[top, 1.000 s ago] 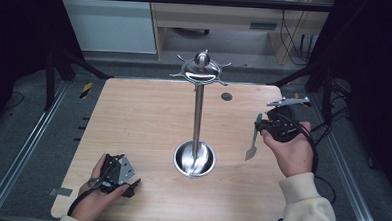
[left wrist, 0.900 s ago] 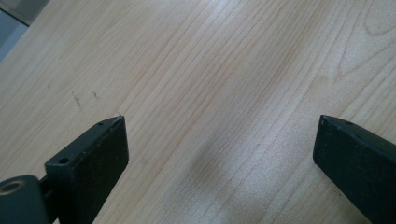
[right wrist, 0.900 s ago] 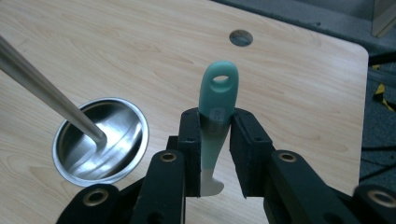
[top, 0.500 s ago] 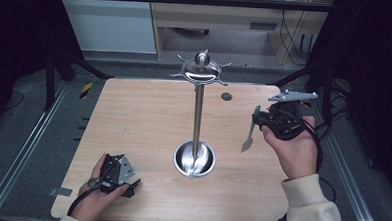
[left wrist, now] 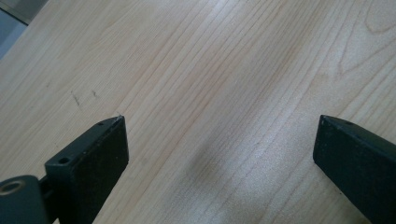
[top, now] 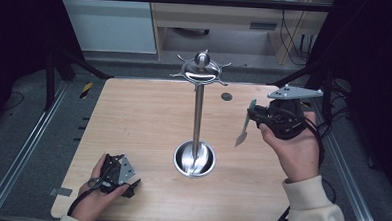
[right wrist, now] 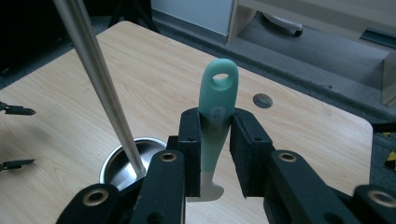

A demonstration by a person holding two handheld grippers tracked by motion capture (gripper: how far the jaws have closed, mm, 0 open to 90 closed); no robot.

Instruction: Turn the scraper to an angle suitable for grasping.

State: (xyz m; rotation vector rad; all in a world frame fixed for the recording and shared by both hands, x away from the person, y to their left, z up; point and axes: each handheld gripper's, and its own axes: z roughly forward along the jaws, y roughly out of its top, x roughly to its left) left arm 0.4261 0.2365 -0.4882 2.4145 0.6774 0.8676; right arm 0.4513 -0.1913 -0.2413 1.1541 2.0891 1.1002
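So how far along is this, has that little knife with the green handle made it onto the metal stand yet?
Not yet. Done: the knife is off the table, clamped by its green handle in the right gripper, blade pointing down. In hand: it hangs in the air right of the stand. Left, I'd guess: slipping the handle's hole over one of the hooks at the top, all bare. The left gripper rests open on the table.

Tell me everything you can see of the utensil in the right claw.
The utensil has a mint-green, plastic-looking handle with an oval hanging hole at its end and a pale metal blade. The right claw clamps the handle. It hangs blade-down above the table, clear of the steel stand.
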